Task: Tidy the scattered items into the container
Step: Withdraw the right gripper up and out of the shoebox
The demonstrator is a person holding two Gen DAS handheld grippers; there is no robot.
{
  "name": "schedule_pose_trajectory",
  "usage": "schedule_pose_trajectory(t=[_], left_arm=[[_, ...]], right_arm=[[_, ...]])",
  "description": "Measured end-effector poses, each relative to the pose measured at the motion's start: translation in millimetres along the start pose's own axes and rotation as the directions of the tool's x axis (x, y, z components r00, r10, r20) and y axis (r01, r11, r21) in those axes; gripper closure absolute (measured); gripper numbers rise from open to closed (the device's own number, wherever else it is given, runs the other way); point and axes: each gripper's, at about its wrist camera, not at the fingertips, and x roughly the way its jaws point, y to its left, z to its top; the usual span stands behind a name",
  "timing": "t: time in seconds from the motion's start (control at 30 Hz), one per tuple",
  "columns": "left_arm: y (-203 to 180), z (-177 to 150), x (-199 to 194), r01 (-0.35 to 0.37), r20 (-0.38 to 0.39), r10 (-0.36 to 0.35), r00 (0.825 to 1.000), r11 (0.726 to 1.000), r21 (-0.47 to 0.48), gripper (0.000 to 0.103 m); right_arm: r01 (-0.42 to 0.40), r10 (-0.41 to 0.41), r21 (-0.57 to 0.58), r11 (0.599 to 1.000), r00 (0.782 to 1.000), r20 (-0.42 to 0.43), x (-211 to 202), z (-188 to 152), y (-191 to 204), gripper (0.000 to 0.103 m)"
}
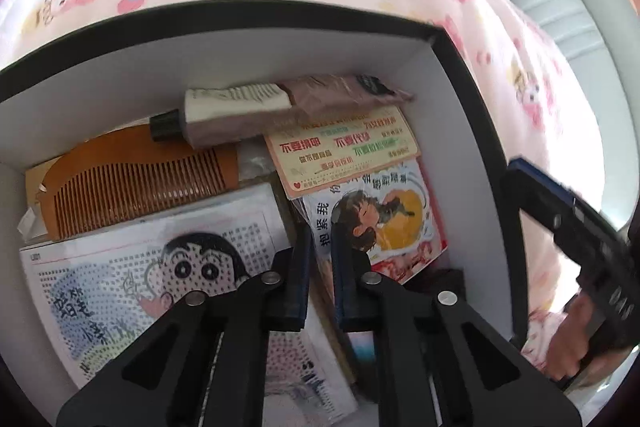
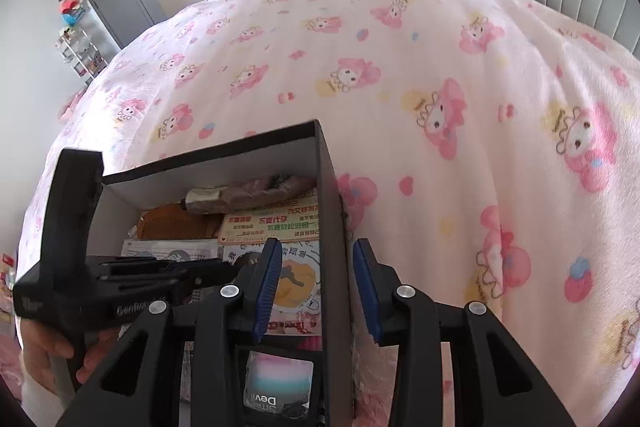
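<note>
**Me:** Two tongs logged. My left tongs (image 1: 320, 267) sit down inside the black box (image 1: 460, 75), blades nearly closed with a thin gap; I cannot tell whether they pinch anything. My right tongs (image 2: 316, 287) are spread wide and straddle the box's right wall (image 2: 334, 227), one blade inside, one outside, not clamped.

**Partner:** Where is the box?

**Me:** On the bed (image 2: 440, 87), on the pink blanket, well short of the headboard edge. Inside: comb (image 1: 132, 187), tube (image 1: 236, 107), yellow card (image 1: 344, 151), sticker sheet (image 1: 384, 223), dot-pattern sheet (image 1: 132, 279).

**Partner:** Risks?

**Me:** My judgement: the blanket is soft, so closing the right tongs on the wall and pulling could tip or slide the box. Lifting the left tongs out could drag a loose sheet with them.

**Partner:** Unknowns?

**Me:** The box's near corners are covered by my tongs. Items under the sheets are hidden. Any strays on the bed outside both views cannot be ruled out; none show here.
</note>
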Motion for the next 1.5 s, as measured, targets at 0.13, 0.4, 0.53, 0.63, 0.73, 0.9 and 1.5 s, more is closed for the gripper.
schedule_pose_trajectory(t=[0.13, 0.4, 0.53, 0.63, 0.73, 0.9, 1.5], left_arm=[[-13, -11, -2, -0.034, -0.03, 0.038, 0.999, 0.993, 0.114, 0.093], [-3, -9, -36, -0.029, 0.119, 0.022, 0.993, 0.998, 0.06, 0.071], [-8, 5, -34, -0.029, 0.143, 0.021, 0.989, 0.998, 0.059, 0.072], [-35, 16, -4, -0.08, 0.113, 0.071, 0.991, 0.994, 0.079, 0.072], [-33, 3, 4, -0.097, 0.052, 0.093, 0.994, 0.99, 0.101, 0.072], [-33, 1, 12, -0.051, -0.022, 0.054, 0.998, 0.991, 0.125, 0.072], [38, 3, -15, 0.065, 0.062, -0.06, 0.996, 0.993, -0.099, 0.072]], right_arm=[[-0.009, 0.009, -0.007, 1.0, 1.0, -0.012, -1, 0, 2, 0.07], [0.082, -0.08, -0.118, 0.99, 0.997, 0.021, -3, -3, 24, 0.07], [0.113, -0.118, -0.138, 0.984, 0.993, -0.028, 12, -9, 24, 0.07], [0.126, -0.135, -0.16, 0.979, 0.99, -0.045, 16, -12, 26, 0.07], [0.122, -0.136, -0.197, 0.973, 0.989, -0.057, 18, -16, 28, 0.07], [0.095, -0.101, -0.181, 0.979, 0.995, -0.026, 10, -15, 29, 0.07], [-0.004, -0.026, -0.243, 0.97, 0.993, -0.119, 36, -6, 76, 0.07]])
